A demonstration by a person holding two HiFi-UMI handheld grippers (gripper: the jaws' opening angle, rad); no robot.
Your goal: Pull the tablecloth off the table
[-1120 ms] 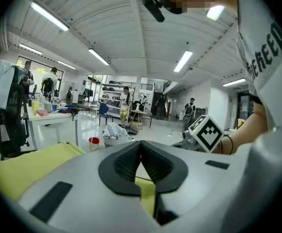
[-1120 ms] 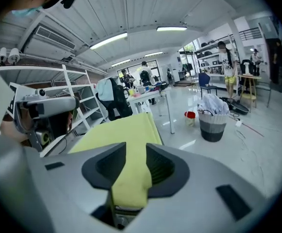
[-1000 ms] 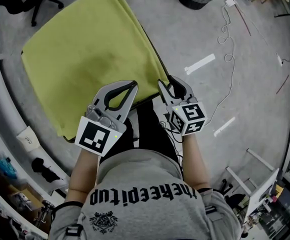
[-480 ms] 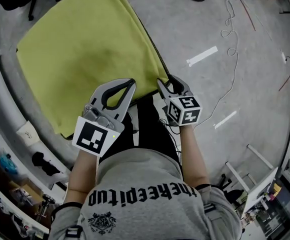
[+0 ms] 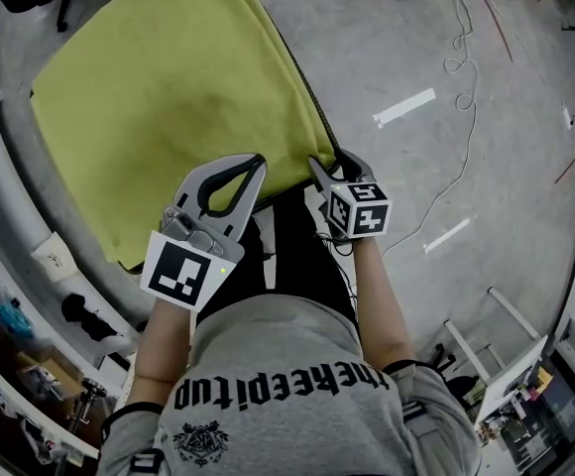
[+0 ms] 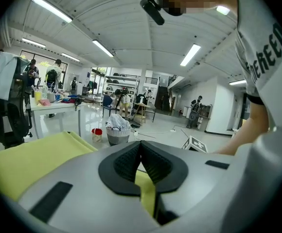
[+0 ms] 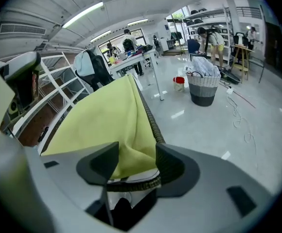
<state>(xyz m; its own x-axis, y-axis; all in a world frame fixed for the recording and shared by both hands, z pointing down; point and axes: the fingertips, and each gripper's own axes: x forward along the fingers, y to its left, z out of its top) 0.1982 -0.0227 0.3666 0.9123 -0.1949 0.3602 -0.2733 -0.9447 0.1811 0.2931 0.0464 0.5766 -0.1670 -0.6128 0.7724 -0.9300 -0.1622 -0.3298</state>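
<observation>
- The tablecloth (image 5: 169, 97) is a plain yellow-green sheet that covers nearly the whole top of the table (image 7: 149, 114). It lies mostly flat, with a faint darker dip near the table's middle.
- Along the table's right side the cloth ends just at the dark woven rim, so the rim shows as a thin line beside it. On the table's left side the cloth hangs over the edge.
- At the table's near right corner the cloth gathers into soft folds and drops over the rim.
- The left gripper (image 5: 259, 159) sits at the table's near edge. Its jaws are pressed together on a narrow fold of the tablecloth, and a yellow strip comes out from between the ribbed pads (image 6: 153, 161).
- The right gripper (image 7: 136, 161) is at the table's near right corner. Its jaws are opening, with the bunched cloth corner and a bit of woven rim between them. The pads stand clear of the fabric on both sides.
</observation>
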